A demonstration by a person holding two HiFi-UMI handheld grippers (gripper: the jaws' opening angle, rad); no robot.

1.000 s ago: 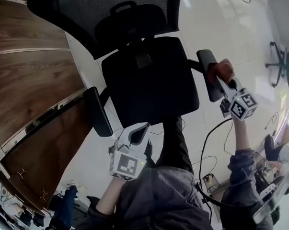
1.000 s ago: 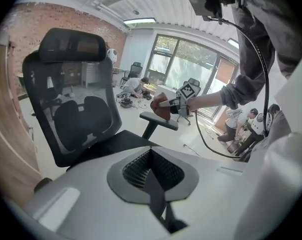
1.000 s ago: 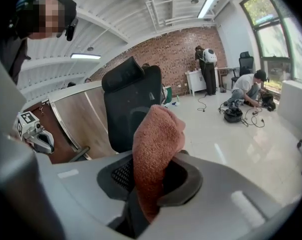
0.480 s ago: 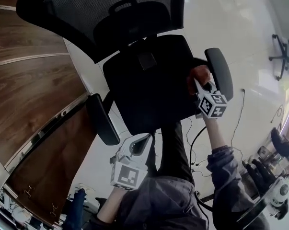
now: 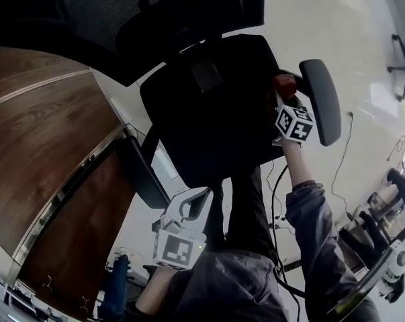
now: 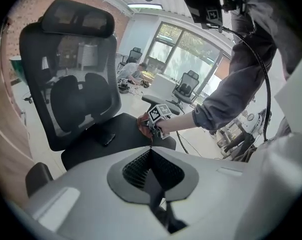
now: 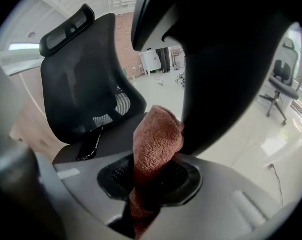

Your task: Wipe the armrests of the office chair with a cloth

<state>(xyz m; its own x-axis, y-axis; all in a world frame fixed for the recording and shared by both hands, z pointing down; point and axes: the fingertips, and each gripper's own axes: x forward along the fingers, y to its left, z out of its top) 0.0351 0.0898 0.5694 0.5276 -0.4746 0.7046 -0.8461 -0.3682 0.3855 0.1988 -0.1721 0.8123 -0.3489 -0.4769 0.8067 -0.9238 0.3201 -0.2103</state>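
Scanning left to right: left armrest (image 5: 143, 174) sits off the seat's left edge, near the left gripper (image 5: 191, 203). Its jaws are pressed together with nothing between them, so it's no help there.

Office chair seat (image 5: 209, 123) is in the middle, with a phone (image 5: 205, 77) lying on it by the mesh backrest (image 5: 108, 12).

Right gripper (image 5: 281, 99) is clamped on the reddish-brown terry cloth (image 7: 157, 149), which pokes up past the jaws.

Right armrest (image 5: 322, 100) lies just right of the cloth. The cloth sits at the pad's inner flank, toward its back end; contact looks likely, can't confirm.

The pad's long axis runs front-to-back beside the seat, so my read is the stroke should follow it toward the seat's front. Left armrest is well apart, across the seat.
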